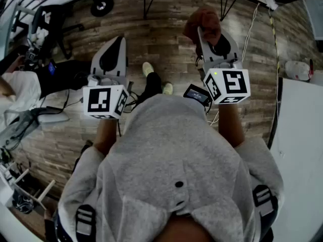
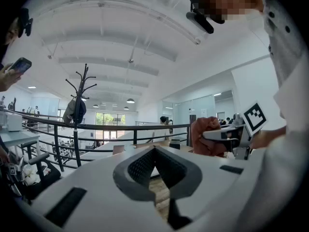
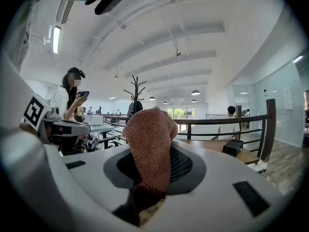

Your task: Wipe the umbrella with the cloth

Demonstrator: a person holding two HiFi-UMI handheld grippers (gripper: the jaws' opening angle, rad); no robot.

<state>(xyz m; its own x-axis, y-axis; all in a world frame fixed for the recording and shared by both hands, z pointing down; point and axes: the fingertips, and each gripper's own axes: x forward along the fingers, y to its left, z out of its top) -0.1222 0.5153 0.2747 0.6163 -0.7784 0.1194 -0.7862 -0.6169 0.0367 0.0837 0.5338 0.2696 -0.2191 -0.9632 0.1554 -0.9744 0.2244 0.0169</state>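
A reddish-brown cloth (image 1: 204,20) is bunched at the tip of my right gripper (image 1: 208,34), which is shut on it. In the right gripper view the cloth (image 3: 150,141) stands up between the jaws of the right gripper (image 3: 145,190) and hides the pads. My left gripper (image 1: 117,42) is held level beside it, shut with nothing in it. In the left gripper view the left gripper (image 2: 158,175) has its jaws together, and the cloth (image 2: 206,137) shows off to the right. No umbrella is in any view.
Both grippers hang over a wooden plank floor (image 1: 166,39). A white table (image 1: 303,135) is at the right, and an office chair (image 1: 50,21) at the far left. A black railing (image 2: 96,129) and a coat stand (image 2: 77,108) are ahead. A person with a phone (image 3: 70,98) stands at the left.
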